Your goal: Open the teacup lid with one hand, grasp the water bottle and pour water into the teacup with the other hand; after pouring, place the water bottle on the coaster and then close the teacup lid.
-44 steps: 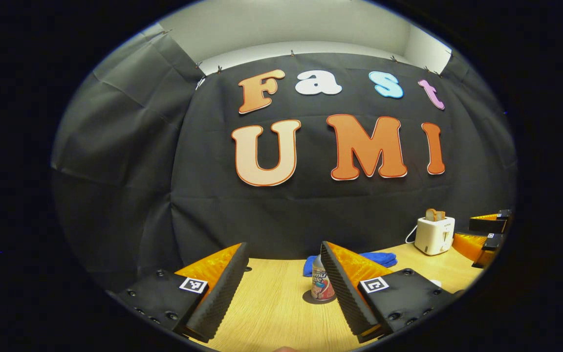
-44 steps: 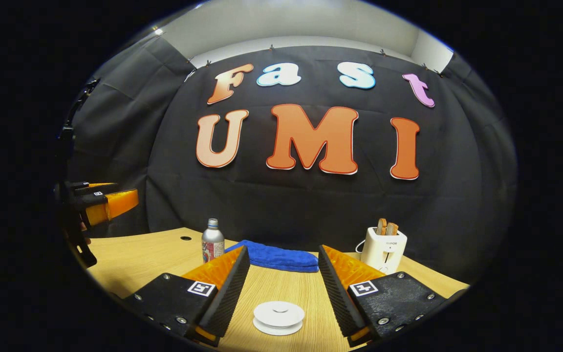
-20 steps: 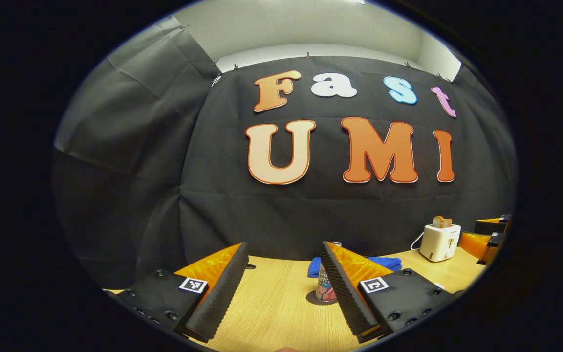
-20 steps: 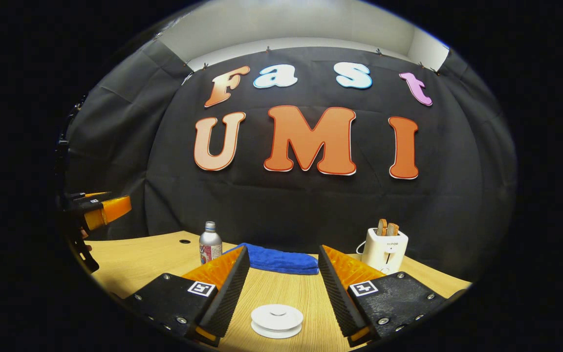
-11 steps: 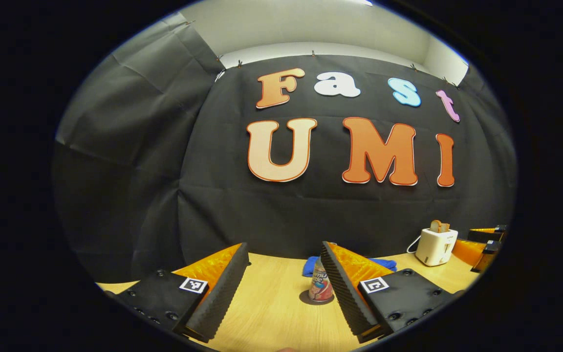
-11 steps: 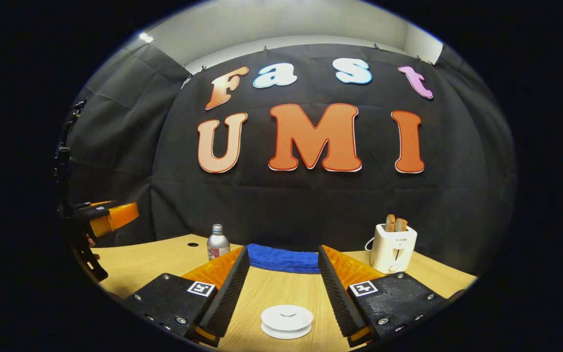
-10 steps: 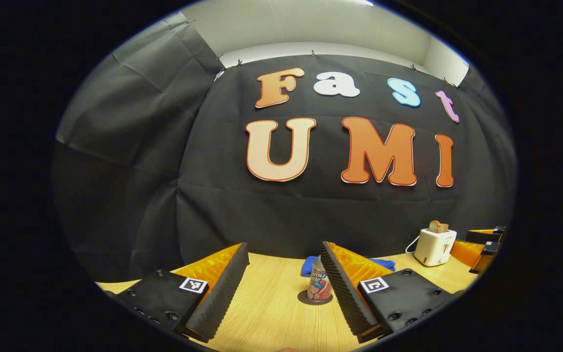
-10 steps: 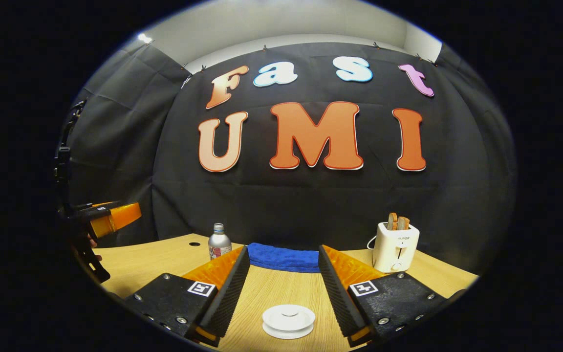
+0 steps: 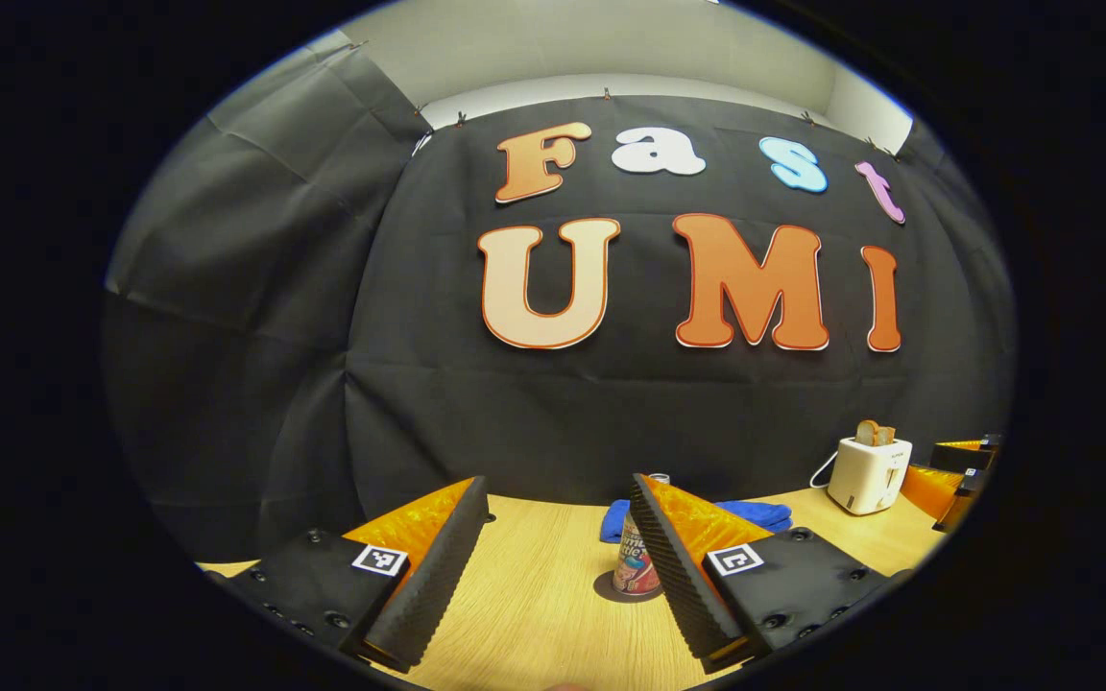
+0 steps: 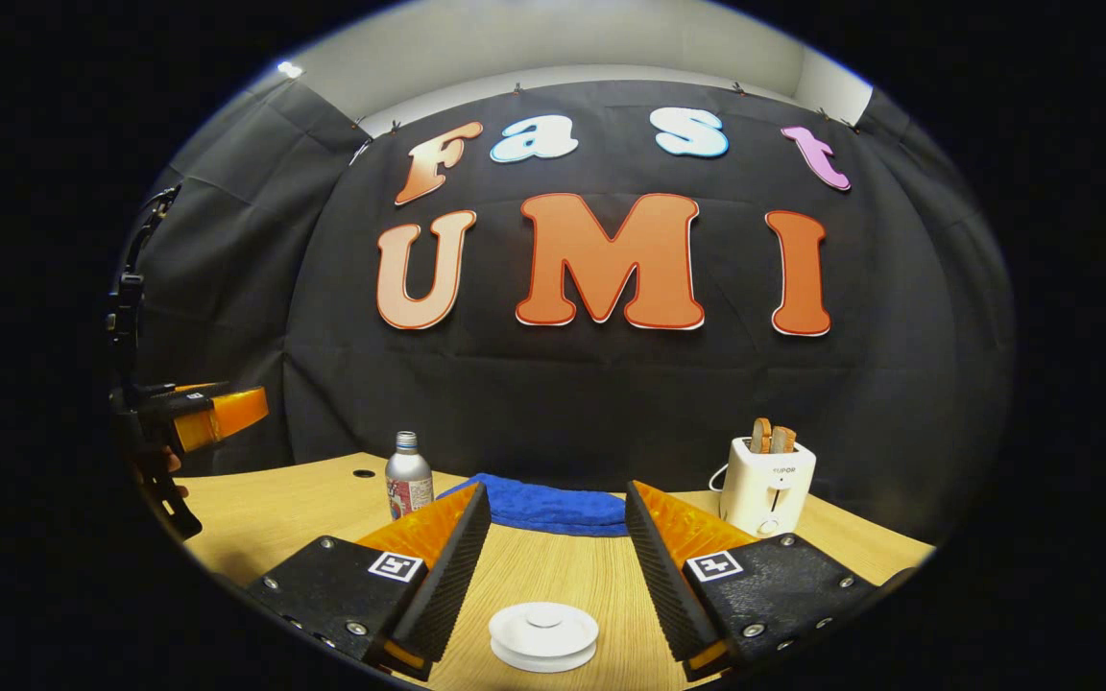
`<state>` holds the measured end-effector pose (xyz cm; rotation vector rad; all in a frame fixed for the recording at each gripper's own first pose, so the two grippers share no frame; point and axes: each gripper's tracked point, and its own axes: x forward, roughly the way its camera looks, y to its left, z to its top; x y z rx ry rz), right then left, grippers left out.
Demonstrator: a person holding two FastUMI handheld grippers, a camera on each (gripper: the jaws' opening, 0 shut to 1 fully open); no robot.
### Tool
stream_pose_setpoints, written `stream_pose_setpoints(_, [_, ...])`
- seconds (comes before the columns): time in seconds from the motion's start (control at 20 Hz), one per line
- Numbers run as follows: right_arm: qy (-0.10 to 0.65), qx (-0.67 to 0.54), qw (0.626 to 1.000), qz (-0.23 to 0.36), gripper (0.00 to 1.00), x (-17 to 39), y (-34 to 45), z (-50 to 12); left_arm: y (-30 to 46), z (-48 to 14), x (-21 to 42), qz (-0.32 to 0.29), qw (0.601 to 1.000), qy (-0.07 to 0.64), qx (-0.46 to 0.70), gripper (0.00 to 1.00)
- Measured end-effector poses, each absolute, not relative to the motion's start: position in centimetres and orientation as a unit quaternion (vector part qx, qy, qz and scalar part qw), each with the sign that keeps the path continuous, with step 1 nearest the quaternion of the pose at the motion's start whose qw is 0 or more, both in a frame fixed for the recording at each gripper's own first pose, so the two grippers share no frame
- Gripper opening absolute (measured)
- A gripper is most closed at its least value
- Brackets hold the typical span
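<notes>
My left gripper [image 9: 553, 499] is spread and empty with the bottle [image 9: 637, 561] on its coaster [image 9: 611, 587] just off the right finger [image 9: 673, 566], so a careless sweep would knock it over. My right gripper [image 10: 548, 509] is released too, the lid [image 10: 543, 633] low between its fingers; I think it sits on the cup, though that part is hidden, and a skewed pinch could tip it. There's bare table [image 10: 275, 509] on the left, cloth [image 10: 543, 507] and toaster [image 10: 766, 485] farther back
</notes>
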<state>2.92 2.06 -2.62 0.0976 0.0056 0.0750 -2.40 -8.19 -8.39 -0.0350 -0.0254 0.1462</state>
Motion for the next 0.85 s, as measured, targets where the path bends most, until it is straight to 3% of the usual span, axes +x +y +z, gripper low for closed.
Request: stream_pose_setpoints(0.85, [0.0,0.049,0.998,0.043,0.84,3.1,2.5,-1.6,-7.5,-7.4,-2.4,0.079,0.997,-0.015,-0.016,0.97])
